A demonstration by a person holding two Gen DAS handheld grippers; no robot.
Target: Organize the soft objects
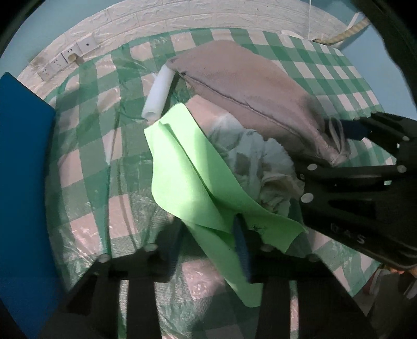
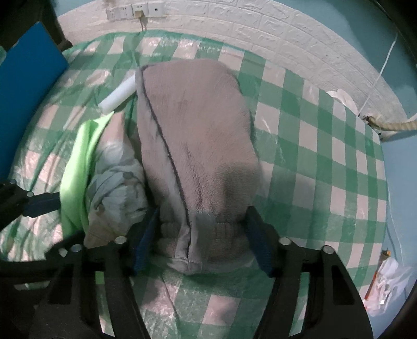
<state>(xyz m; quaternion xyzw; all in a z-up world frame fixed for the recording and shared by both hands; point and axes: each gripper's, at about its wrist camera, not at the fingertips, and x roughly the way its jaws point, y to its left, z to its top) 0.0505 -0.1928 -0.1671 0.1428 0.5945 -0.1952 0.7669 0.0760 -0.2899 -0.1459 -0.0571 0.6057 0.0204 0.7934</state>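
Note:
A grey fleece garment (image 2: 198,135) with a dark seam lies on the checked table. My right gripper (image 2: 202,234) is shut on its ribbed near end, a blue pad pressing on each side. The left wrist view shows the same grip (image 1: 333,148), with the fleece (image 1: 247,78) bunched there. A thin light-green cloth (image 1: 187,167) drapes over a crumpled pale cloth (image 1: 250,156) and hangs down between the fingers of my left gripper (image 1: 203,250). It rests against the right pad, and a gap shows at the left one. A white foam tube (image 1: 159,94) lies beyond.
A blue board (image 1: 23,182) stands along the left edge of the green-and-white checked tablecloth (image 2: 325,161). A white brick-pattern wall with sockets (image 2: 135,10) is behind. A rope (image 2: 391,125) and crumpled wrappers (image 2: 385,281) lie off the table's right side.

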